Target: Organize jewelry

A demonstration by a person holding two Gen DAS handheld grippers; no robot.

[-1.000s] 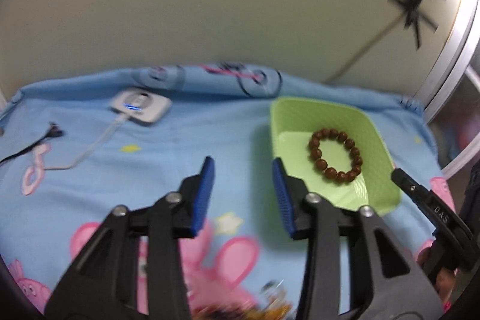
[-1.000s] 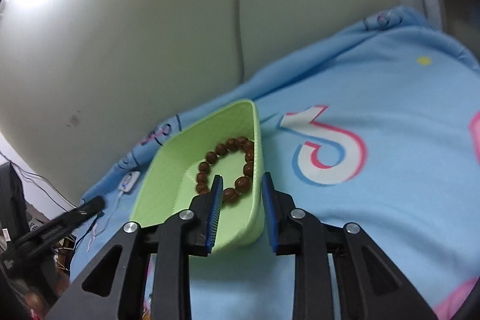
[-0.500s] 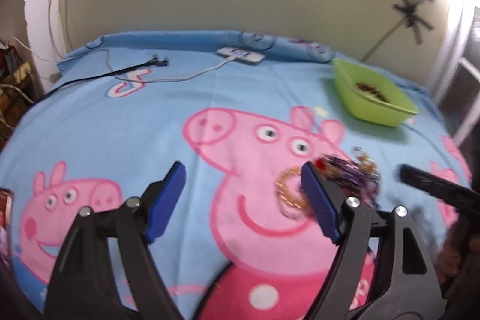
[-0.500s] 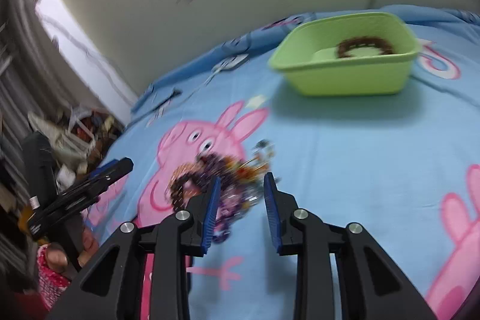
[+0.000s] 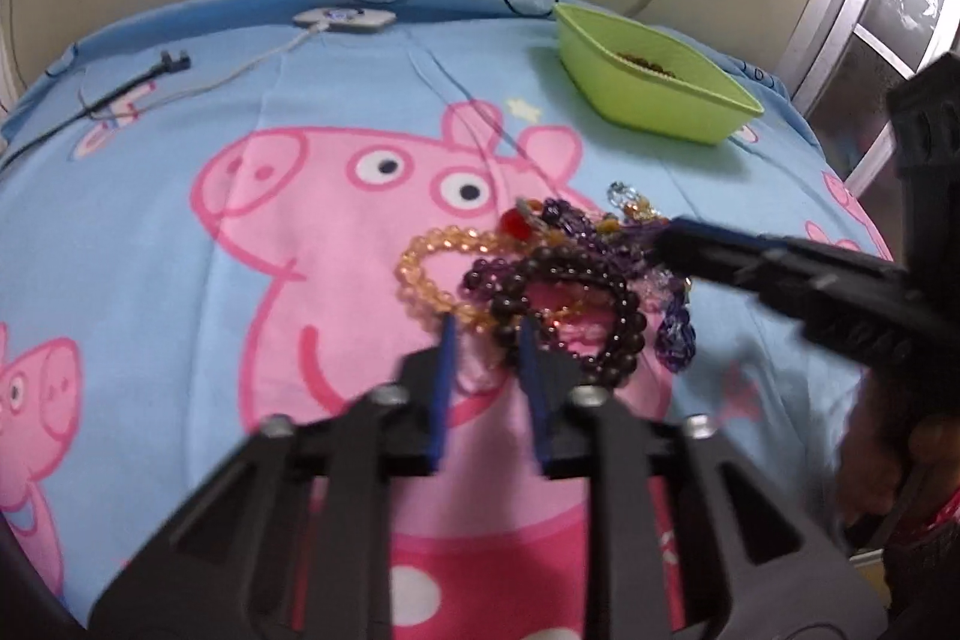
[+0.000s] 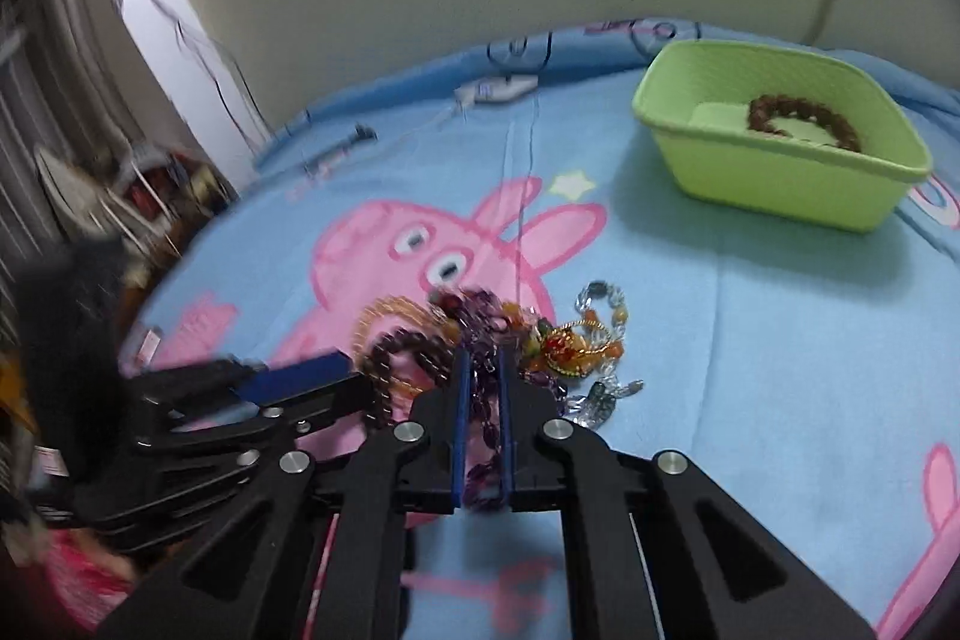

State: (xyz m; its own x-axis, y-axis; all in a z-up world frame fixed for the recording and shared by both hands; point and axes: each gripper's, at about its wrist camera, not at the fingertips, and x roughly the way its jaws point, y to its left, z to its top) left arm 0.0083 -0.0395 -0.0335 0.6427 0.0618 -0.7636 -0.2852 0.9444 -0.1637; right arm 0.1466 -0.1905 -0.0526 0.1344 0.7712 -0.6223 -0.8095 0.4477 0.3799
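Observation:
A tangled pile of jewelry (image 5: 564,274) lies on the pink-pig bedsheet: an amber bracelet (image 5: 420,274), a dark bead bracelet (image 5: 624,334), a purple bead strand (image 6: 480,400) and clear and orange pieces (image 6: 594,334). My left gripper (image 5: 485,334) is at the pile's near edge, shut on the dark bead bracelet where amber beads cross it. It enters the right wrist view from the left (image 6: 360,373). My right gripper (image 6: 480,358) is shut on the purple bead strand, which runs between its pads. A green basket (image 5: 660,100) at the back right holds a brown bead bracelet (image 6: 804,118).
A white controller (image 5: 345,19) with its cord and a black cable (image 5: 120,88) lie at the bed's far left. The wall runs behind the bed and a window frame (image 5: 840,40) stands at the right. Clutter (image 6: 150,178) sits beyond the bed's left edge.
Both grippers came away from the green basket to the jewelry pile. The left opened wide, then closed at the pile's edge. The right closed on the purple strand.

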